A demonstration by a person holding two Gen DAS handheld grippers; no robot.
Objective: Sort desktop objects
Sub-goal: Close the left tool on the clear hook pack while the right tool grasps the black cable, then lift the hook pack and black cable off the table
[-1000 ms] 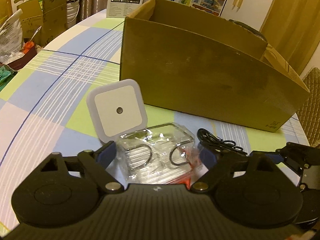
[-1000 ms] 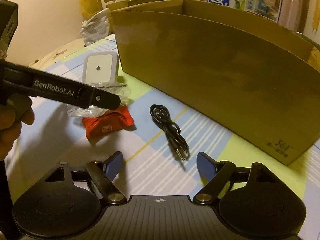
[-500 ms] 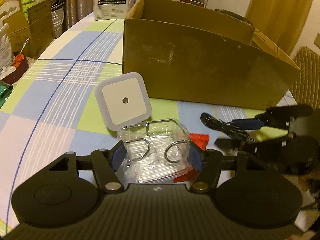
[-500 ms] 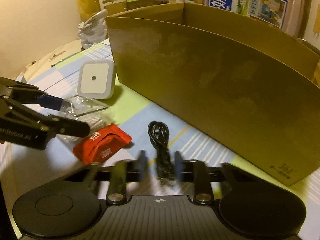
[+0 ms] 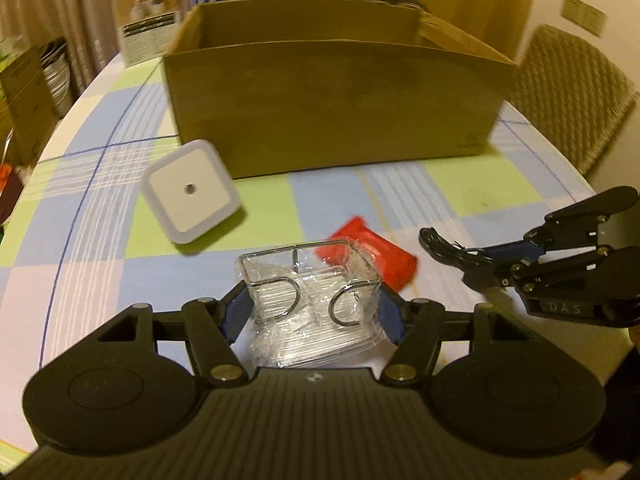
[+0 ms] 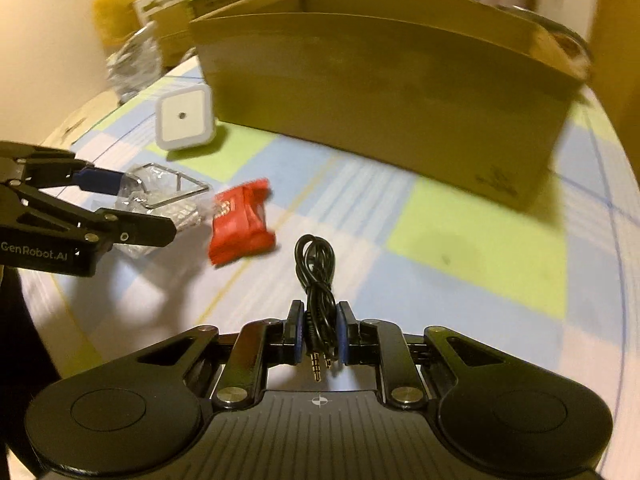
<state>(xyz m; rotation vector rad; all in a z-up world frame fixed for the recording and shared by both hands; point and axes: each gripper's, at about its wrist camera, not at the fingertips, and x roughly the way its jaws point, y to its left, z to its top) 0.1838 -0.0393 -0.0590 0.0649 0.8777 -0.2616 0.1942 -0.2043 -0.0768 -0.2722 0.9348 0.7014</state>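
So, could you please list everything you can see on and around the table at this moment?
Cardboard box: one, brown, open, far side of table.
Night light: one, white, square, in front of box's left end.
Plastic box: one, clear, between left claw's pads.
Snack packet: one, red, on the cloth beside the plastic box.
Cable: one, black, coiled, in right claw.
Tablecloth: one, checked blue, green, white.
Chair: one, woven, behind table.
Left claw: black, blue pads.
Right claw: black, shut.

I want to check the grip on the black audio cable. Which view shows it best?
The right wrist view: the black audio cable runs centrally between the right claw's pads, loop and plugs visible. The left wrist view shows it only sideways at the edge, mostly hidden by that claw.
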